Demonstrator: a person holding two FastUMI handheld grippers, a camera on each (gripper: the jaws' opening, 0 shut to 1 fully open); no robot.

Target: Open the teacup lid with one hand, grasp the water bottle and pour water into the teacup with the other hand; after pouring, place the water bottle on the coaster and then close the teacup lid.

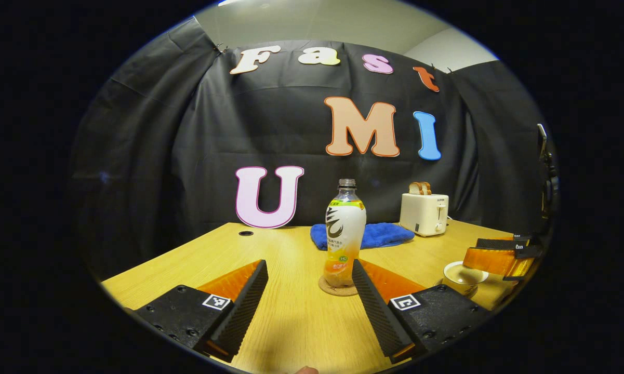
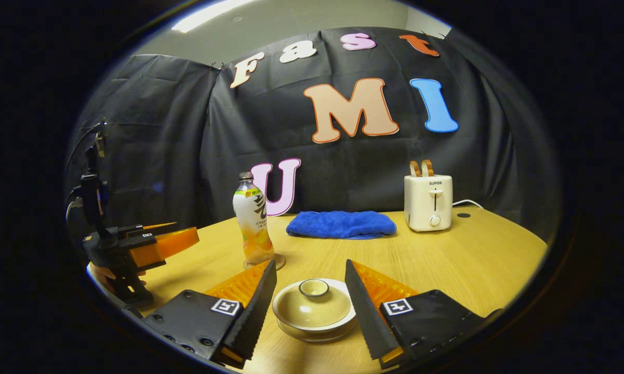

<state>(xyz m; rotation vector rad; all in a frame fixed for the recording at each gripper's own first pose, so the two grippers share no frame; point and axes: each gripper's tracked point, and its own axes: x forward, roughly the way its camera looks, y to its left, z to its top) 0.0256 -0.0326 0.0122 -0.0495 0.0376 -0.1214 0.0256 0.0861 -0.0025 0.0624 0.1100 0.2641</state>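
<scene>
The water bottle (image 1: 344, 234) stands upright on a round cork coaster (image 1: 337, 288) at the middle of the wooden table. My left gripper (image 1: 309, 270) is open just in front of it, the bottle a little beyond the fingertips and untouched. In the right gripper view, the cream teacup (image 2: 314, 324) sits with its lid (image 2: 313, 306) on, between the open fingers of my right gripper (image 2: 310, 267); neither finger presses on it. That view also has the bottle (image 2: 253, 223) and the left gripper (image 2: 184, 231) at the left. The right gripper (image 1: 473, 250) hovers over the teacup (image 1: 465, 275) in the left gripper view.
A folded blue towel (image 2: 341, 224) lies behind the bottle near the cloth wall. A cream toaster (image 2: 428, 202) with bread slices in it stands at the back right, its cord trailing off. A camera stand (image 2: 91, 187) rises at the left edge.
</scene>
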